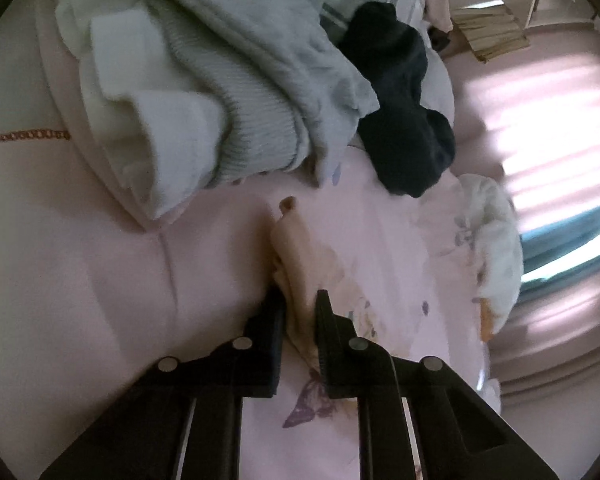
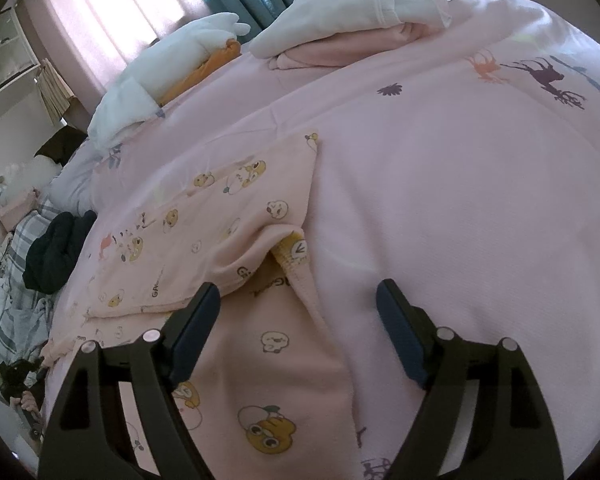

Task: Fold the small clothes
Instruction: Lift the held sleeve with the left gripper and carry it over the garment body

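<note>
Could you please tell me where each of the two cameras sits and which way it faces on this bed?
Left wrist view: sits on the left gripper, angled down at the pink printed bedsheet; its black fingers pinch a fold of the peach cartoon-print garment, grey and white clothes piled behind.
Right wrist view: sits on the right gripper, angled down over the same garment lying spread; its fingers stand wide apart, holding nothing.
Shared: garment, bedsheet, dark navy bundle, sunlit curtains.

Soft matt printed garment (image 2: 204,216); ribbed knit grey sweater (image 1: 256,136); bedsheet (image 2: 440,208) seemingly smooth cotton.
</note>
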